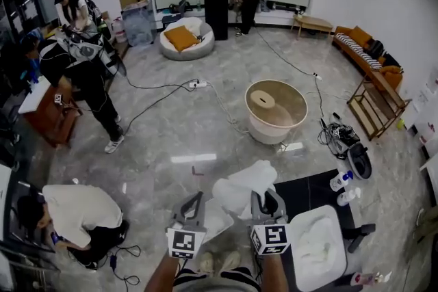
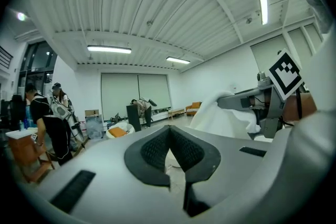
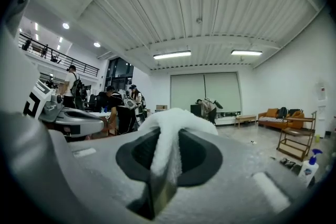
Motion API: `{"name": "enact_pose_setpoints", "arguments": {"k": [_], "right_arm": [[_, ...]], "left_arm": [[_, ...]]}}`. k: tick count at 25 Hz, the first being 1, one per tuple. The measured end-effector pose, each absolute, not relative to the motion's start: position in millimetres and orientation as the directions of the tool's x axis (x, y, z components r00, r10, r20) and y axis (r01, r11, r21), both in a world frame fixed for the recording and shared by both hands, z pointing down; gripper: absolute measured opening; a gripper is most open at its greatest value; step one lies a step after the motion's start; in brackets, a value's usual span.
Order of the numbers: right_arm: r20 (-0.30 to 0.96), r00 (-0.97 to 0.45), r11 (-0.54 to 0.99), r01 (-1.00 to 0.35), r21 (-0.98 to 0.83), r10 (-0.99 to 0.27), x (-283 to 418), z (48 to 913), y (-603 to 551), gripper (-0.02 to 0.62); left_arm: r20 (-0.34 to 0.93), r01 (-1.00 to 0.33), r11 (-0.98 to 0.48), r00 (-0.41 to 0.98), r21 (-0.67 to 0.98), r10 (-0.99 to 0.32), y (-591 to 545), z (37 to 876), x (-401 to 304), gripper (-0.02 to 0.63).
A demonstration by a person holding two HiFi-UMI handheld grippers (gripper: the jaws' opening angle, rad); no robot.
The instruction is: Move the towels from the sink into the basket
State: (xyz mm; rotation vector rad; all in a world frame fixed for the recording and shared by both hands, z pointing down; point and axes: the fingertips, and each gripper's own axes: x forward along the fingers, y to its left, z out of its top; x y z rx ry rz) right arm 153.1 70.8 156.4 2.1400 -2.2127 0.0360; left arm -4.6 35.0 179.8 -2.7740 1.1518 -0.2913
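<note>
My right gripper [image 1: 263,196] [image 3: 168,149] is shut on a white towel [image 1: 246,182] [image 3: 176,120]; the cloth bulges up past the pads and hangs down between the two grippers. Beside it on the left, my left gripper [image 1: 196,196] [image 2: 169,136] has its pads meeting at the tips with nothing seen between them. In the left gripper view the towel [image 2: 226,113] shows at the right, under the right gripper. The round pale basket [image 1: 263,132] stands on the floor ahead. The white sink [image 1: 332,217], with more white cloth [image 1: 311,249] in it, lies at the lower right.
The sink sits on a black table [image 1: 304,191]. Spray bottles [image 1: 342,181] and a floor machine [image 1: 349,143] stand right of the basket. Cables [image 1: 164,96] cross the floor. One person crouches at lower left [image 1: 75,212], another stands at left [image 1: 85,72]. A wooden rack [image 1: 376,102] is at right.
</note>
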Motion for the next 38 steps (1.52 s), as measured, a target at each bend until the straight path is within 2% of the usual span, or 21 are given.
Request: {"name": "enact_pose_setpoints", "arguments": {"k": [12,20,24,38], "right_arm": [[0.133,-0.232,0.233,-0.972,-0.003,-0.964,67.2,217.4,19.7,0.064],[0.202,-0.296,0.296,-0.955,-0.032,-0.934,36.8,286.2,-4.2,0.064],[0.235,-0.318,0.317,-0.947,-0.046,-0.918,27.6,329.2,-15.4,0.064],[0.361,-0.358,0.353,-0.932,-0.082,-0.861,2.2,521.2,-35.6,0.066]], "left_arm": [[0.211,-0.808,-0.579,0.550,-0.111,-0.808,11.2,230.5,-83.7,0.009],[0.279,-0.833,-0.541,0.496,-0.117,-0.823,-2.1,296.1,-120.6,0.009],[0.317,-0.869,-0.494,0.462,-0.027,-0.829,-9.1,325.1,-128.0,0.009],[0.449,-0.886,-0.462,0.429,0.041,-0.784,-24.6,508.0,-149.5,0.009]]}}
